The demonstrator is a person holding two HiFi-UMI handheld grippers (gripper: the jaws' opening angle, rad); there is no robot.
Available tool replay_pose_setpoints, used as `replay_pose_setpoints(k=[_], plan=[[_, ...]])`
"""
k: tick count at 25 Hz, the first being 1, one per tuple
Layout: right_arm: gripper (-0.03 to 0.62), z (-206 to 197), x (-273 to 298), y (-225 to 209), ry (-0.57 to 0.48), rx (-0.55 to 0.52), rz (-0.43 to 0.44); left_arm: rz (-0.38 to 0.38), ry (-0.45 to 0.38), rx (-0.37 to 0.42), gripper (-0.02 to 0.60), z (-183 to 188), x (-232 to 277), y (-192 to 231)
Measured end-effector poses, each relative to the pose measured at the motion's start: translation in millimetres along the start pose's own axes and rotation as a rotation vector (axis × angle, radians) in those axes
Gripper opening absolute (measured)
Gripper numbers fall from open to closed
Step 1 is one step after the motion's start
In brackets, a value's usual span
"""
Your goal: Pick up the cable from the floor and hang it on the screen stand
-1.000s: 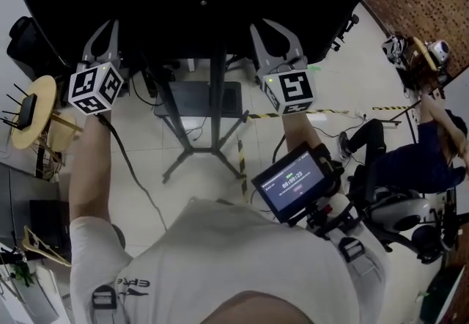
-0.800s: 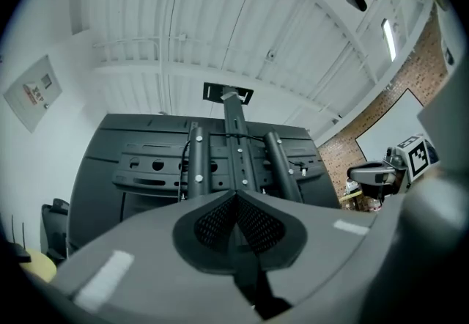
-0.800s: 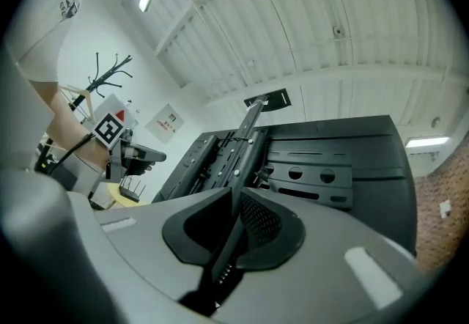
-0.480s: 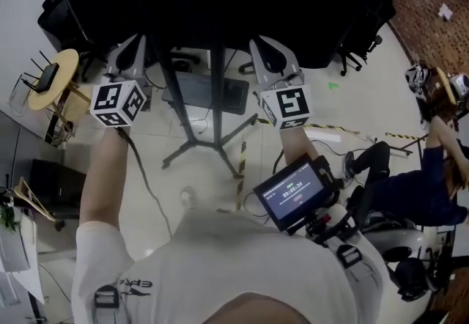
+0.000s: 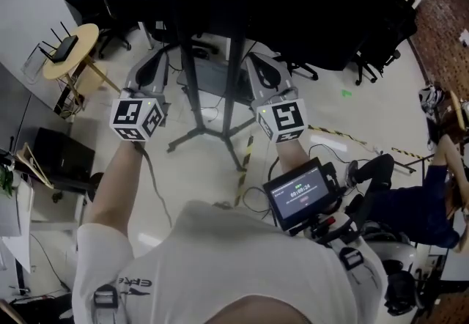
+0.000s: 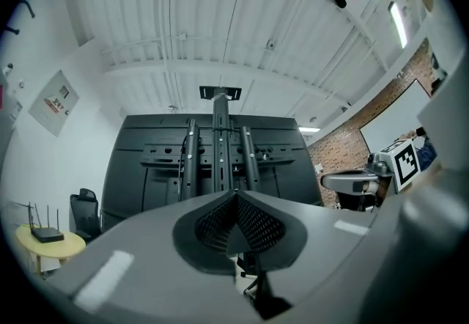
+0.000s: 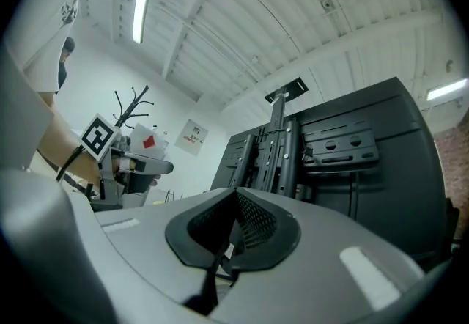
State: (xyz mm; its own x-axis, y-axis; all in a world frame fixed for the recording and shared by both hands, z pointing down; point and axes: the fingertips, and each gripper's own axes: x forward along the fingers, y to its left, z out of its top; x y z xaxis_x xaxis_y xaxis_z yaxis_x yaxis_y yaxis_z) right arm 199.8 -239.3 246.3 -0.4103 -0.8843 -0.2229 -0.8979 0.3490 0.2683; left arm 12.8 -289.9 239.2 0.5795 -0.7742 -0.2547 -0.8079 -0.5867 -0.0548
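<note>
Starting with the head view: the screen stand rises from its splayed feet on the floor into the black screen at the top of frame. The left tool is held just left of the stand's post and the right tool just right of it, each with its marker cube toward the wearer. Both tips reach under the screen's lower edge, so the jaw state is not readable here. Striped floor tape runs from the stand's right foot toward the wearer. A small round bench carrying a router stands well left of the stand. A display unit is strapped to the right forearm, and a seated person is far right of the stand.

Left gripper view: the left tool is fully closed, its ribbed pads meeting with nothing between them. It points at the stand's rear rails. The cable shows as a thin dark line running down beside the left rail (identification is tentative at this size), clear of the tool.

Right gripper view: the right tool has just been closing and its pads meet. No object can be made out between them. The stand's rails and top bracket lie ahead, slightly right of centre, and the left tool appears left of the stand.
</note>
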Motion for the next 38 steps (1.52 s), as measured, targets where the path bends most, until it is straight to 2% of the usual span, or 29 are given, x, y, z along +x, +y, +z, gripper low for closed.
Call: replay_pose_setpoints(k=[8, 16, 25, 38], plan=[[0.014, -30.3, -4.0, 53.5, 0.08, 0.056, 0.045, 0.006, 0.094, -0.077, 0.003, -56.0, -43.2, 6.1], [0.014, -78.1, -8.8, 93.6, 0.174, 0.223, 0.042, 0.011, 0.152, -0.095, 0.003, -94.0, -80.5, 9.5], [0.012, -92.5, -13.4, 109.0, 0.21, 0.27, 0.055, 0.011, 0.166, -0.104, 0.003, -97.9, -85.0, 4.9], [0.012, -76.2, -15.5, 116.9, 0.195, 0.272, 0.049, -0.026, 0.153, -0.108, 0.003, -91.7, -86.5, -7.3]])
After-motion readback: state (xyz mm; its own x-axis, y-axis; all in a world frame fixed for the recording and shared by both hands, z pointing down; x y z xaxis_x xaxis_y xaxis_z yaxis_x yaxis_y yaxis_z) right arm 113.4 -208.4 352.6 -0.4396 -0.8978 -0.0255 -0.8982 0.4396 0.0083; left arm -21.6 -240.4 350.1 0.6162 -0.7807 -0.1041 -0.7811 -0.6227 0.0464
